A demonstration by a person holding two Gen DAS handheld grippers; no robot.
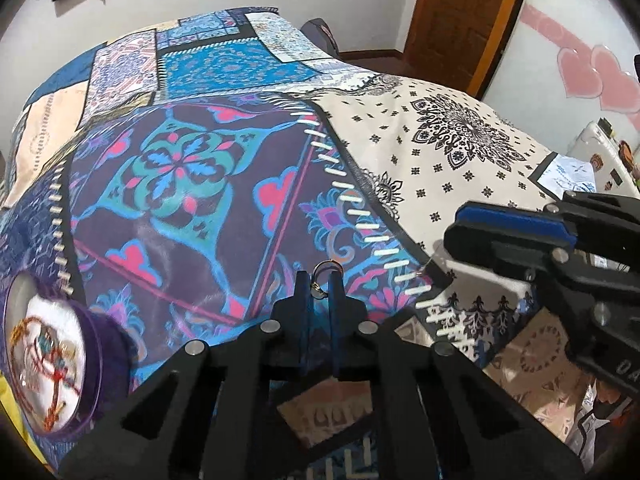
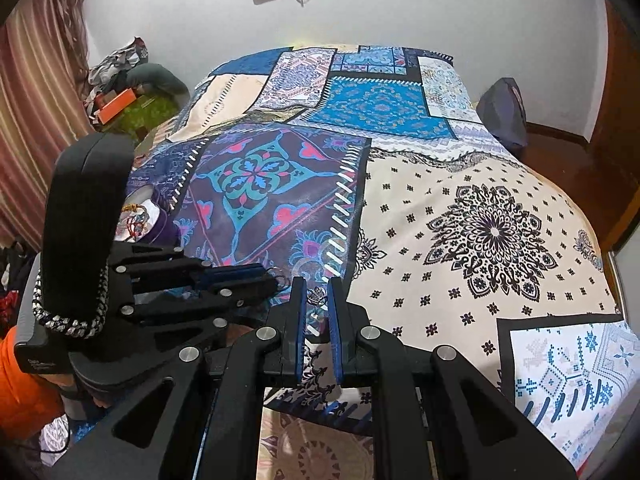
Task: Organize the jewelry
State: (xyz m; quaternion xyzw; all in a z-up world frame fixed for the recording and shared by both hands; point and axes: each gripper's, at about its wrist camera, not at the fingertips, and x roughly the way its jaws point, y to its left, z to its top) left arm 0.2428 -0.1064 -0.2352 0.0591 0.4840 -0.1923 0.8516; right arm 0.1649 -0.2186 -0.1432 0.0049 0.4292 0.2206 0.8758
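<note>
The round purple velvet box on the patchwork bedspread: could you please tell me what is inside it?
Inside the round purple velvet box, on a white lining, lies a tangle of red and gold cords or chains with small turquoise pieces. What lies beneath the tangle is hidden.

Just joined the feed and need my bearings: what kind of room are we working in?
Most likely a bedroom: a bed under a colourful patchwork-print bedspread fills the view, with a striped curtain on one side and a brown wooden door on the other.
</note>
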